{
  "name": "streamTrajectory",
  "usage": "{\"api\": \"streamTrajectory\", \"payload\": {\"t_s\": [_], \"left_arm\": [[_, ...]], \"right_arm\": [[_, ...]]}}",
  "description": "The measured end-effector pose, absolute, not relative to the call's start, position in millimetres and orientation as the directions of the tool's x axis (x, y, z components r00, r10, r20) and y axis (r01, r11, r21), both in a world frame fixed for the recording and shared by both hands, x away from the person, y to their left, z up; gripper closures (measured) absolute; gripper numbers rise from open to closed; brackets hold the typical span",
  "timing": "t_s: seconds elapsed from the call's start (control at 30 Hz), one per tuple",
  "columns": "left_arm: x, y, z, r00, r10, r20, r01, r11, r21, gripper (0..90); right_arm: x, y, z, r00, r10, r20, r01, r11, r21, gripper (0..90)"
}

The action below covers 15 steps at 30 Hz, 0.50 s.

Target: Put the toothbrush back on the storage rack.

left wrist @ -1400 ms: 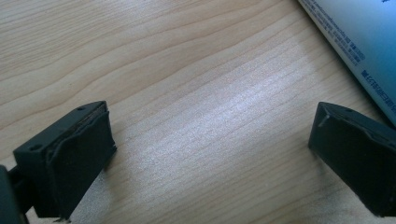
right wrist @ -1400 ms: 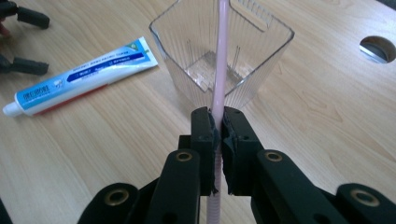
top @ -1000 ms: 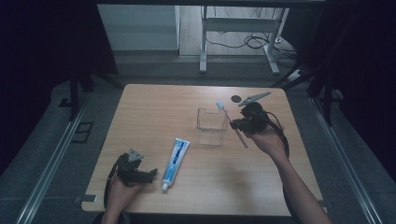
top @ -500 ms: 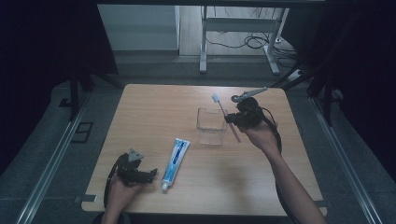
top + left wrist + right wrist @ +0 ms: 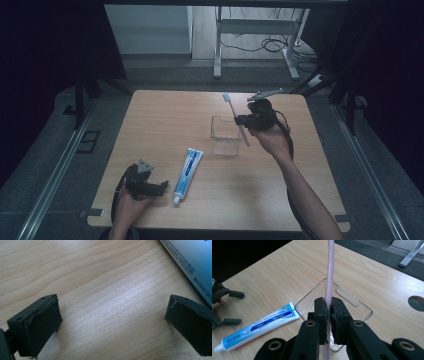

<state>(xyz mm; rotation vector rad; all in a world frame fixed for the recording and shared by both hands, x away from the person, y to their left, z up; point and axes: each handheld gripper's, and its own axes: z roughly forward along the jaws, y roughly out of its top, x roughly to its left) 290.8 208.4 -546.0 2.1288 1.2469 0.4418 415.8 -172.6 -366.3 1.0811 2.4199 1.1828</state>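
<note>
We have the pink toothbrush [image 5: 329,272] clamped between the jaws of our right gripper [image 5: 329,315], held in the air just above the clear cup [image 5: 362,308], brush head up and handle end hanging at the cup's mouth. We judge this the placing step: next we should lower the handle into the cup, then let go. Our left gripper [image 5: 112,325] rests low over the table [image 5: 165,120] with jaws spread and empty, just beside the toothpaste [image 5: 188,168].

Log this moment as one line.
right gripper: shut on toothbrush, above clear cup | left gripper: open, by toothpaste
</note>
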Motion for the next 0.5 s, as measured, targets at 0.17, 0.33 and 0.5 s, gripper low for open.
{"api": "streamTrajectory", "payload": {"t_s": [0.17, 0.33, 0.5], "left_arm": [[290.8, 208.5, -546.0, 0.498, 0.867, -0.024, 0.658, -0.359, 0.661, 0.0], [290.8, 208.5, -546.0, 0.498, 0.867, -0.024, 0.658, -0.359, 0.661, 0.0], [290.8, 208.4, -546.0, 0.497, 0.867, -0.024, 0.658, -0.359, 0.662, 0.0]], "right_arm": [[419.7, -167.1, -364.7, -0.694, 0.713, 0.104, 0.511, 0.385, 0.768, 83.4], [423.8, -162.4, -364.0, -0.688, 0.718, 0.104, 0.504, 0.370, 0.780, 83.5], [429.4, -158.6, -365.1, -0.681, 0.725, 0.102, 0.497, 0.356, 0.791, 83.4]]}}
